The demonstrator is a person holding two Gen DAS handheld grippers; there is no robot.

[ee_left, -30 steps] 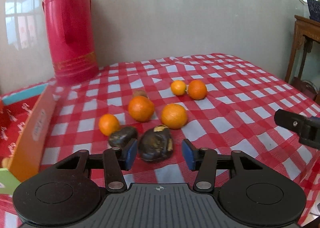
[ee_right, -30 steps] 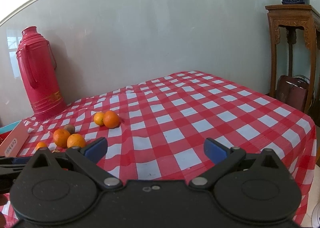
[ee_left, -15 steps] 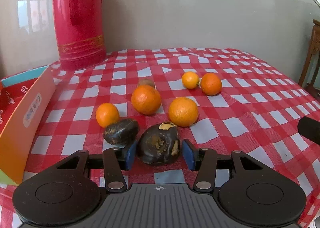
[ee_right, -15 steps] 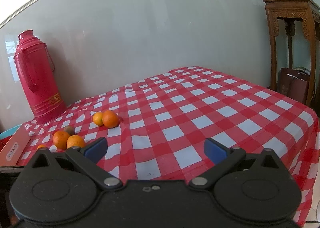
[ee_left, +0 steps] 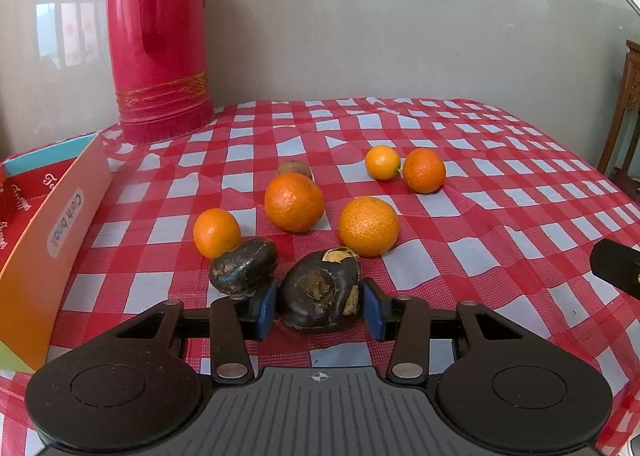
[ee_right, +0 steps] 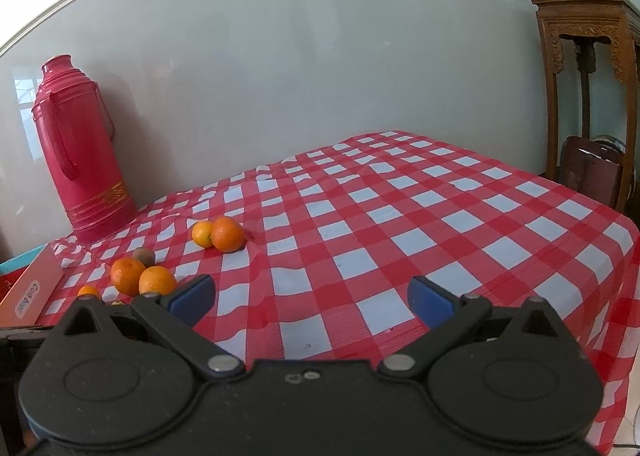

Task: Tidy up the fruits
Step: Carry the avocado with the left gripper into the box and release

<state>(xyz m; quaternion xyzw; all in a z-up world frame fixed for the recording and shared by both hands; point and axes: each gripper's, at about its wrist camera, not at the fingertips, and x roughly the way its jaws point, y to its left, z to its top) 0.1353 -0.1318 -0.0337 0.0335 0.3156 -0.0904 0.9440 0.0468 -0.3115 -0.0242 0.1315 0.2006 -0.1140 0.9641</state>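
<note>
- Left tool (ee_left: 320, 310): closing around the larger dark fruit (ee_left: 320, 290), blue pads right at both of its flanks. Hard to tell whether already pressing. Straddles the widest part, probably so the rounded, slippery-looking skin cannot squirt out.
- Larger dark fruit: resting on the counter (ee_left: 500, 215), not yet lifted, peeling patch facing the camera.
- Just left of it, the smaller dark fruit (ee_left: 244, 270), close against the left finger and outside the grip. Likely to get nudged if the tool shifts sideways.
- Right tool (ee_right: 312, 296): spread wide, holding nothing, hovering over bare checked cloth well to the right of the fruit. Seems parked out of the way, ready for a later pick.
- Behind the dark pair, three oranges loosely grouped: a small orange (ee_left: 217, 232), touching or nearly touching the smaller dark fruit, a big orange (ee_left: 294, 201) and a pale orange (ee_left: 368, 225).
- Tucked behind the big orange, a brown fruit (ee_left: 294, 169), mostly hidden.
- Farther right, a yellow citrus (ee_left: 382, 162) and a round orange (ee_left: 424, 169), side by side and touching.
- Along the left edge, an open box (ee_left: 52, 240), near wall facing the fruit. Looks like the likely place for sorted pieces, judging by the task.
- At the back against the wall, a red thermos (ee_left: 158, 35), upright and clear of the work.
</note>
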